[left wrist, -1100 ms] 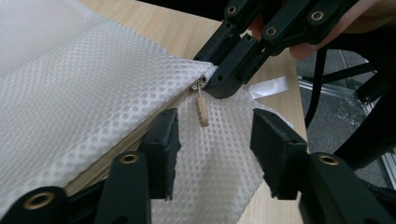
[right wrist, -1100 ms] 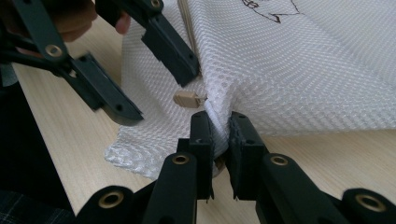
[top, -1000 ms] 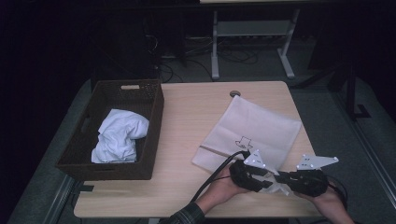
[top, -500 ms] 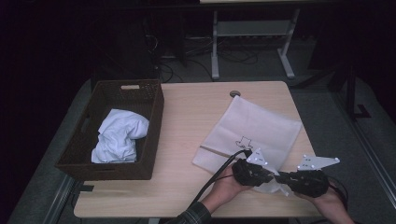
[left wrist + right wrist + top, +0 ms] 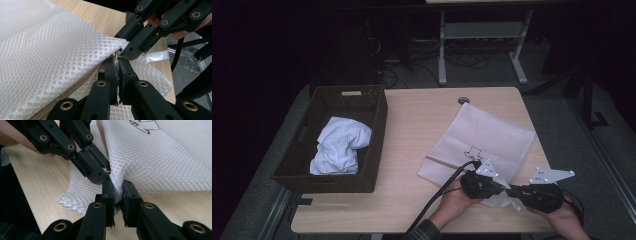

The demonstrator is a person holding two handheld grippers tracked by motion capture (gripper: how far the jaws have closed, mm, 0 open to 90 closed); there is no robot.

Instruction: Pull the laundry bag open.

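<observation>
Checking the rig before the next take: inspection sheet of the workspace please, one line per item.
Surface: light wood table, with a round cable hole near its far edge.
Job's things: white mesh laundry bag lying flat at right, its zipper pull at the near corner.
Clutter: dark wicker basket at left holding a crumpled white cloth.
Grippers: left gripper has just closed on the zipper pull; right gripper shut on the bag's mesh beside it.
Cables: black cable trails from the left gripper off the near edge.
Surroundings: dark room, white table frame and floor cables behind.
</observation>
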